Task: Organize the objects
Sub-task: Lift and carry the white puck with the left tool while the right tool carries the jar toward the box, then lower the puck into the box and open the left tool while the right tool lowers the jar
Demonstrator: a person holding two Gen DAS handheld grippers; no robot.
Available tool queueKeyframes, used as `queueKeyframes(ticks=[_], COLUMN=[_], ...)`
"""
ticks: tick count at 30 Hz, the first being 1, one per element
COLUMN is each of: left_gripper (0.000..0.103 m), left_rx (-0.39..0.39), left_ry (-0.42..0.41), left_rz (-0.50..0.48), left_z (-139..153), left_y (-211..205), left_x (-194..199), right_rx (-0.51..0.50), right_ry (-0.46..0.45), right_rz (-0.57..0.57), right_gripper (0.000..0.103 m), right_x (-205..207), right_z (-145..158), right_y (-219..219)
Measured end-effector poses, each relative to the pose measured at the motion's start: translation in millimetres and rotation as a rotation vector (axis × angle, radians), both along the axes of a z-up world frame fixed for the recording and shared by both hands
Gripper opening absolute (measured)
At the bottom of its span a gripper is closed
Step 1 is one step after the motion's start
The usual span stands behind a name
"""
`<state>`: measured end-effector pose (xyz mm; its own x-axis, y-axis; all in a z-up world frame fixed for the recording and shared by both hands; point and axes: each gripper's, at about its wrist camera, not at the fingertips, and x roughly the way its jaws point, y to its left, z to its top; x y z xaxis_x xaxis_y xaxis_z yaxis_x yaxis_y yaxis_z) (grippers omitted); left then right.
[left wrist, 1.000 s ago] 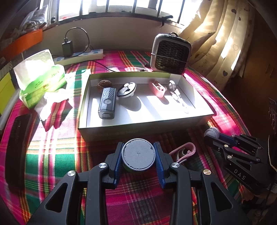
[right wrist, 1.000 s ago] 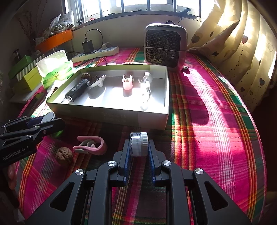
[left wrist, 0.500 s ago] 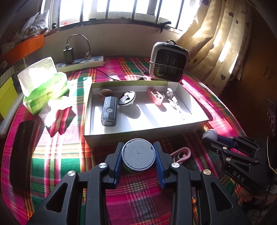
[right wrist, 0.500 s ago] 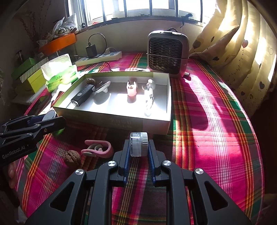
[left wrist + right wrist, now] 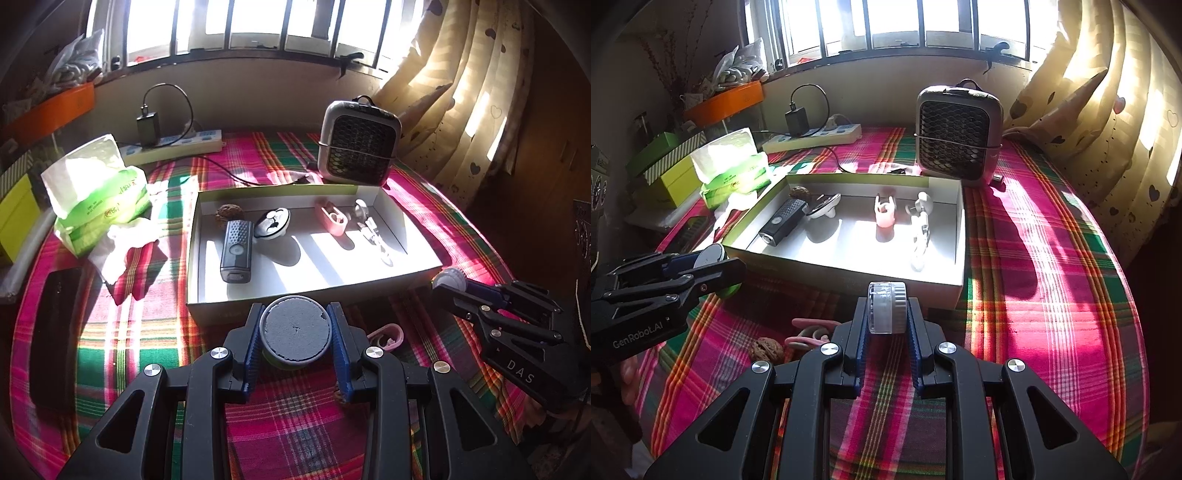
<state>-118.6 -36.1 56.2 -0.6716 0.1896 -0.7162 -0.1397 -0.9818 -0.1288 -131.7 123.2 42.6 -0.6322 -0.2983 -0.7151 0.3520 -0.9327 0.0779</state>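
My left gripper [image 5: 295, 330] is shut on a round grey-topped puck [image 5: 294, 328], held above the cloth just before the near wall of the open white box [image 5: 207, 308]. My right gripper [image 5: 886, 308] is shut on a small clear-and-grey round cap [image 5: 886, 307], held on edge near the box's front right corner [image 5: 955, 293]. The box holds a black remote [image 5: 236, 251], a walnut [image 5: 229, 213], a white round item [image 5: 272, 223], a pink clip [image 5: 331, 219] and a white clip [image 5: 371, 230]. A pink clip [image 5: 809, 332] and a walnut [image 5: 766, 349] lie on the cloth.
A grey mini heater [image 5: 360, 147] stands behind the box. A green tissue pack [image 5: 99, 201] and a black flat device [image 5: 55, 332] lie to the left. A power strip [image 5: 173, 147] runs along the wall. Curtains [image 5: 1108, 110] hang at the right.
Both grippers have risen and drawn back a little from the box, each still holding its item. The box and heater look smaller and farther.
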Motion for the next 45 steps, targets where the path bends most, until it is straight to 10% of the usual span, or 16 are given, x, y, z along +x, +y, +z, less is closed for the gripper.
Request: queueKeyframes(ticks=[45], left_gripper=[0.031], left_rx=[0.005], left_ry=[-0.050], left_rz=[0.033], left_z=[-17.4], left_y=[-4.7], left_x=[-75.0], right_rx=[0.044], right_ry=[-0.057], right_rz=[0.119], right_gripper=[0.020], right_x=[-123.3], right_z=[-8.2], right_y=[-59.2])
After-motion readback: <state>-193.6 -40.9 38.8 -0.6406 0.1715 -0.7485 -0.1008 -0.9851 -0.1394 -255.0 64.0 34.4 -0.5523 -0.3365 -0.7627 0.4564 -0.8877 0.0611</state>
